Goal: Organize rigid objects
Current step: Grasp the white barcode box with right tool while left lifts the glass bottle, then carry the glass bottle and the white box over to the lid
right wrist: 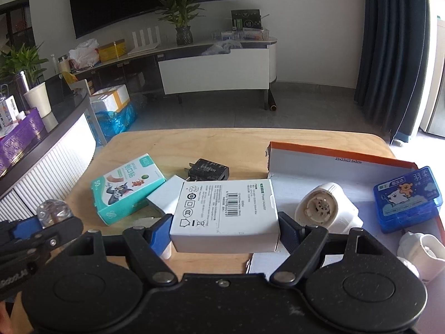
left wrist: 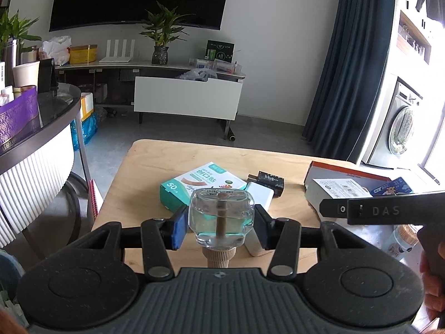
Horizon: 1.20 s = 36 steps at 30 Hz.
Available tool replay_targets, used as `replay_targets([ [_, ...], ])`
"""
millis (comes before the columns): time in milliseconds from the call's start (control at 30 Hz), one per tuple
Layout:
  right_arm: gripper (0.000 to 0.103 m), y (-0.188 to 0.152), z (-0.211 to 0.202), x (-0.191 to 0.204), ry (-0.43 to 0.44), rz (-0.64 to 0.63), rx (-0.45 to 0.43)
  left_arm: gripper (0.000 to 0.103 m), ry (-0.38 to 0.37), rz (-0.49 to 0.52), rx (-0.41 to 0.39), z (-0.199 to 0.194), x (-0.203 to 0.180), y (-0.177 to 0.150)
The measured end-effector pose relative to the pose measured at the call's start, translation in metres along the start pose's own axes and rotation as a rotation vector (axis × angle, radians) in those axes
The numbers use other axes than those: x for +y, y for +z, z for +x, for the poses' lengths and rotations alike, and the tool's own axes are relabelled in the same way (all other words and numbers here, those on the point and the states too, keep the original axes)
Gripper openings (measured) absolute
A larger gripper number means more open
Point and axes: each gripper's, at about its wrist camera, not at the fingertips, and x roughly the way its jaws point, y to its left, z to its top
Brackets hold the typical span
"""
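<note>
Two grippers are seen above a wooden table (right wrist: 222, 142). At the left, a clear glass bottle (left wrist: 221, 217) with a wick is clamped between the blue pads of the left gripper (left wrist: 221, 226), neck toward the camera. On the table beyond, a teal bandage box (right wrist: 128, 188) and a black plug adapter (right wrist: 208, 170) are laid. A white adapter box (right wrist: 226, 213) is gripped by the right gripper (right wrist: 225, 232) at the edge of an orange-rimmed tray (right wrist: 333, 157), in which a white device (right wrist: 325, 208) and a blue case (right wrist: 407, 199) are held.
</note>
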Motion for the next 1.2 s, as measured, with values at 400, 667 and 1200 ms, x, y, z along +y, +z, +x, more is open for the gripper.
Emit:
replay_targets([
  [400, 0.093, -0.027, -0.073, -0.003, 0.014, 0.016, -0.066, 0.049, -0.017, -0.001, -0.035, -0.033, -0.022, 0.004],
  [667, 0.093, -0.043, -0.103, -0.010, 0.016, 0.030, -0.099, 0.049, -0.025, 0.007, -0.046, -0.046, -0.034, 0.002],
  [1200, 0.093, -0.068, -0.144, -0.040, -0.008, 0.100, -0.153, 0.049, -0.083, 0.060, -0.039, -0.057, -0.063, -0.008],
])
